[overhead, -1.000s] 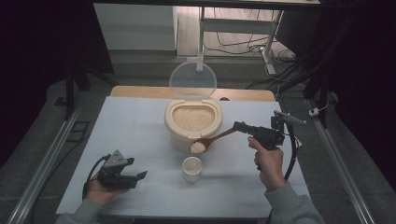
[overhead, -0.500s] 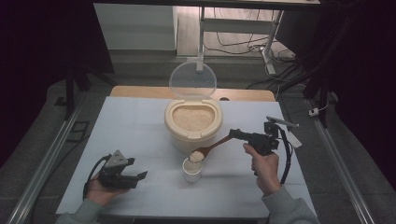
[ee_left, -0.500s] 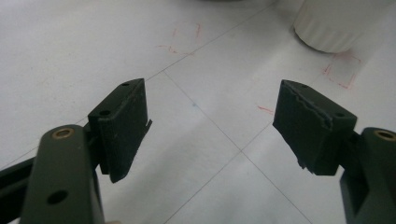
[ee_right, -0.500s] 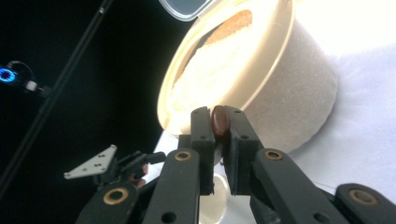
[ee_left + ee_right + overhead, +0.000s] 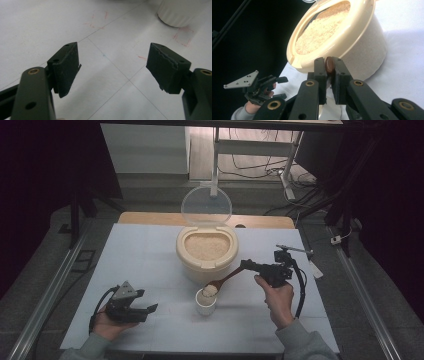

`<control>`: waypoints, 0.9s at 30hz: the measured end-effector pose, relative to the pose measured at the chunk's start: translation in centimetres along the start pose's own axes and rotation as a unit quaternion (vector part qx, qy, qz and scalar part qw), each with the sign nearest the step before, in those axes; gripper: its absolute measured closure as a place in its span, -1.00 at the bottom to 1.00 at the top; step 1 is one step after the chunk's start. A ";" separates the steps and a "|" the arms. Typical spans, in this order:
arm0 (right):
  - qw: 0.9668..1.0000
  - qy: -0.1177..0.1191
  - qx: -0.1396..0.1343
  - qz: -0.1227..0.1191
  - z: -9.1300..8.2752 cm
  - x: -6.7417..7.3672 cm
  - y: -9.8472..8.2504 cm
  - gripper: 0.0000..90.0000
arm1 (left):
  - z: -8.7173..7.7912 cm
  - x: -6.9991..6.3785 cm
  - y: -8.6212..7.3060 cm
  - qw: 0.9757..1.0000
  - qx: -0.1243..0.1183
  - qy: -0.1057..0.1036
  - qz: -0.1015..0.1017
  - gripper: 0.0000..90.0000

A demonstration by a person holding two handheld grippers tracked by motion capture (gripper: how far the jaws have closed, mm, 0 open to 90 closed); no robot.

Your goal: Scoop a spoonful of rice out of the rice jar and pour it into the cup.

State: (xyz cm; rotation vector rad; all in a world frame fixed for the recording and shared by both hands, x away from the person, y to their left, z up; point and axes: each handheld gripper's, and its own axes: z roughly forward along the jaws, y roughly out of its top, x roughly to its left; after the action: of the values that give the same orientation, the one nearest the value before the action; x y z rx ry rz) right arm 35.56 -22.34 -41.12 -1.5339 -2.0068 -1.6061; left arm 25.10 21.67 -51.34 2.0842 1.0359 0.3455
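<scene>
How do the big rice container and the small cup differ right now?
The rice container is cream, wide, with its clear lid hinged up; the small cup is white, narrow and lidless. The container sits farther back; the cup stands in front, nearer the person. The spoon, held in the right claw, has its loaded bowl over the cup, not the container. Both stand upright on the table.

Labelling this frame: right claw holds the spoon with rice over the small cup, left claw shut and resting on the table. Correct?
Not quite: the left claw is open, its jaws wide apart over the table in the left gripper view. The rest holds: the right claw grips the spoon, rice over the small cup.
</scene>
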 end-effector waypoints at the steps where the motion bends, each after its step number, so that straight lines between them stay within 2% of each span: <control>1: 1.000 0.000 0.000 -0.005 0.0 0.1 0.0 0.85 | 0.0 0.0 0.0 1.000 0.000 0.000 0.000 -0.43; 13: 0.998 -0.012 -0.006 -0.063 0.1 1.5 -0.3 0.85 | 0.0 0.0 0.0 1.000 0.001 0.000 0.001 -0.43; 21: 0.993 -0.017 -0.016 -0.118 -0.3 2.7 -0.5 0.85 | 0.1 0.0 0.0 1.000 0.001 0.000 0.000 -0.43; 27: 0.990 -0.017 -0.020 -0.140 -0.4 3.3 -0.6 0.85 | 0.0 0.0 0.0 1.000 0.000 0.001 -0.001 -0.43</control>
State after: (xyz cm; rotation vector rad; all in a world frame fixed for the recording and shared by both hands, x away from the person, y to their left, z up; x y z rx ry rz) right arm 33.39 -20.63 -39.21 -1.3485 -2.3088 -1.7355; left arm 25.12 21.66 -51.38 2.0842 1.0393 0.3468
